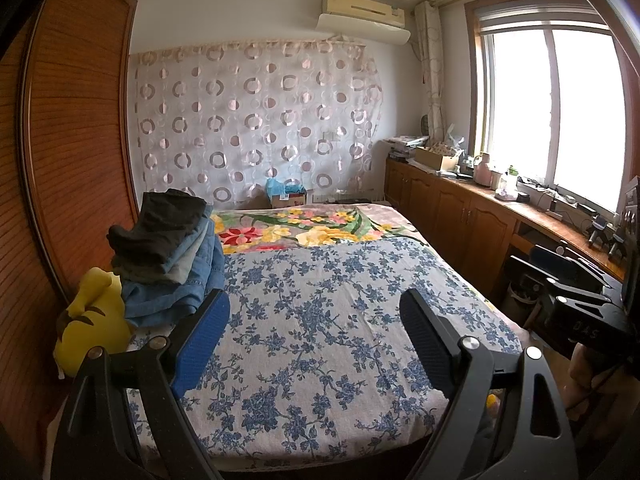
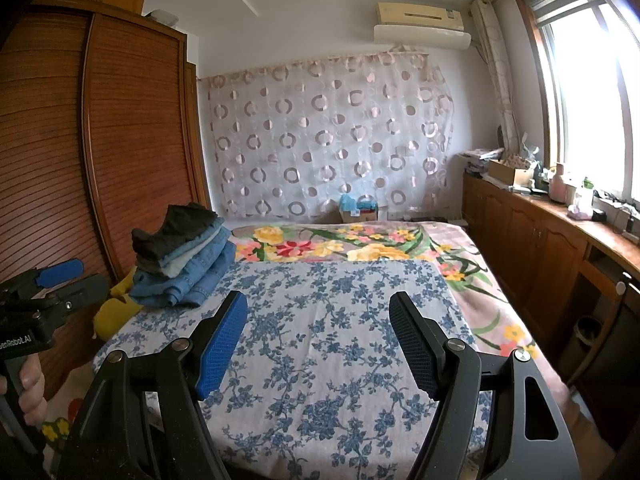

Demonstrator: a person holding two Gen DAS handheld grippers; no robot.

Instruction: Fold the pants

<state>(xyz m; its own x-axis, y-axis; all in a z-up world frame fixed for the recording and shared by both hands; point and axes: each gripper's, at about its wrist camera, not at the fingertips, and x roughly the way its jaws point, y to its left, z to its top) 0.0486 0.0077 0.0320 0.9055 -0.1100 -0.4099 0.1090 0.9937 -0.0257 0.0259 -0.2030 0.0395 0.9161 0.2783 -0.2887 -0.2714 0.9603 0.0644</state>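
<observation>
Pants (image 1: 168, 256) sit folded in a stack at the left edge of a bed (image 1: 320, 340), dark pairs on top of denim ones, while the blue-flowered sheet (image 2: 320, 340) in front of both grippers lies bare. Left gripper (image 1: 316, 336) and right gripper (image 2: 318, 340) each hover above the sheet near the bed's foot, fingers spread wide with nothing between them. A hand (image 2: 28, 392) wraps the left tool's handle at the edge of the right wrist view.

Whether the stack is finished work or a supply waiting to be spread out, the pictures cannot settle: the scene fits both a pile about to be drawn from and one just completed.

Risk lies chiefly in that pile. It leans, its upper layers splayed toward the bed's middle and its lower denim sagging over the left edge beside a yellow plush toy (image 1: 94, 320). A pinch that catches more than one layer would likely drag the neighbours along and undo their folds; a sideways tug could tip the whole stack off the edge toward the wardrobe (image 1: 72, 140). A deep bite at the bottom might also gather the loose sheet, wrinkling the working surface.
</observation>
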